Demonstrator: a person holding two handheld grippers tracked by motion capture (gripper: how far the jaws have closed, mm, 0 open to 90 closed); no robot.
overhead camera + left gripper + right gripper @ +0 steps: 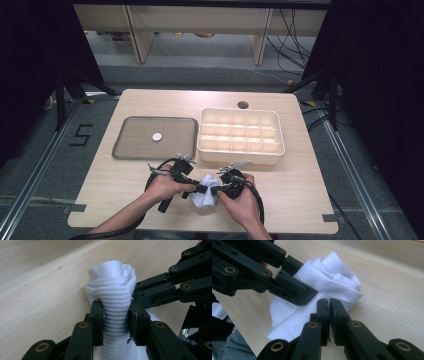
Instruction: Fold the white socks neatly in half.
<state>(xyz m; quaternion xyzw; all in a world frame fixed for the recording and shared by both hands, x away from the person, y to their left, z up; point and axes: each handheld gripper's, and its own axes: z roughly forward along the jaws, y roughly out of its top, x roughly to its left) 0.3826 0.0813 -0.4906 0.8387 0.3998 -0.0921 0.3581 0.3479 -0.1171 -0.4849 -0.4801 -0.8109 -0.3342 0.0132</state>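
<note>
While unmarked, white sock (113, 305) between left gripper (116, 315) fingers (96, 315).

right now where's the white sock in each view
High view: the white sock sits near the front table edge, between the left claw and right claw.
Left gripper view: centre, the rolled sock squeezed between that claw's pads.
Right gripper view: upper centre, the sock just beyond that claw's nearly closed jaws.
Shared landmark: the light wooden table.
</note>
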